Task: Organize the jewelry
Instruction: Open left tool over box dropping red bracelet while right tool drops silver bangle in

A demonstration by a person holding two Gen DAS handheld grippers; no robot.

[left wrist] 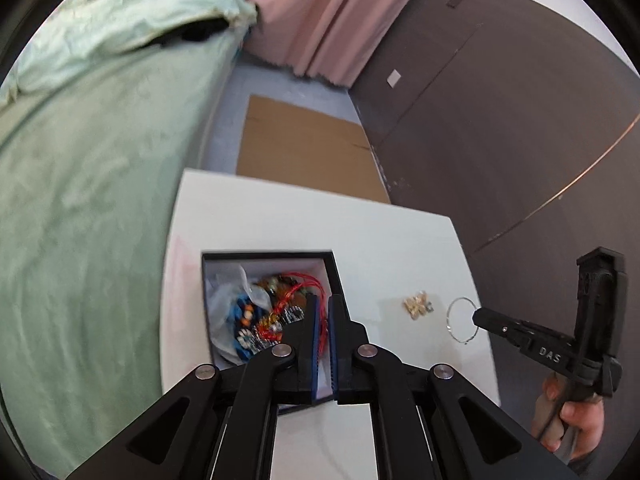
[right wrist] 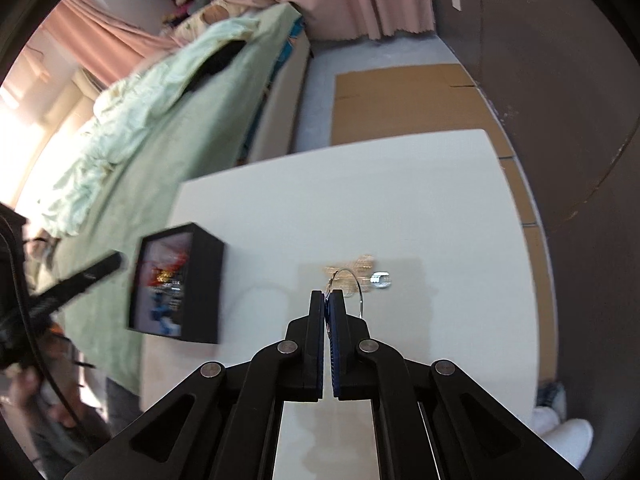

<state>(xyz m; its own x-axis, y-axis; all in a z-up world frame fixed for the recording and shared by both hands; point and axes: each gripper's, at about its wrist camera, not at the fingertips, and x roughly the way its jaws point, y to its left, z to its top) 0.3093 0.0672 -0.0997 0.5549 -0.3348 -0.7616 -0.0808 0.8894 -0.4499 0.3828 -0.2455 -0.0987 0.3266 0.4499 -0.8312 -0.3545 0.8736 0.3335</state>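
The left gripper (left wrist: 323, 300) is hanging over the open black box (left wrist: 267, 257), which is sitting on the white table (left wrist: 400, 240). Its fingers are drawn close together with only a narrow slit between the blue pads, and nothing is showing between them. Their tips are hovering above the right inner edge of the box, just beside a tangle of red cord and beaded jewelry (left wrist: 276, 304) that is lying in it next to a crumpled clear bag (left wrist: 230, 294).

The right gripper (right wrist: 328, 295) is pinching a thin silver hoop (right wrist: 352, 284) at its rim, the fingers pressed together on the wire. In the left wrist view the same hoop (left wrist: 462, 320) is standing out as a ring at the tip of the right gripper (left wrist: 478, 316), to the right of the box and well apart from it. Whether the hoop is touching the table cannot be told.

A small gold cluster (left wrist: 416, 304) is lying on the table between the box and the hoop, with a small silver piece (right wrist: 380, 279) just beside it. A green bed cover (left wrist: 100, 200) is lying left of the table, and flat cardboard (left wrist: 304, 152) is lying on the floor beyond it.
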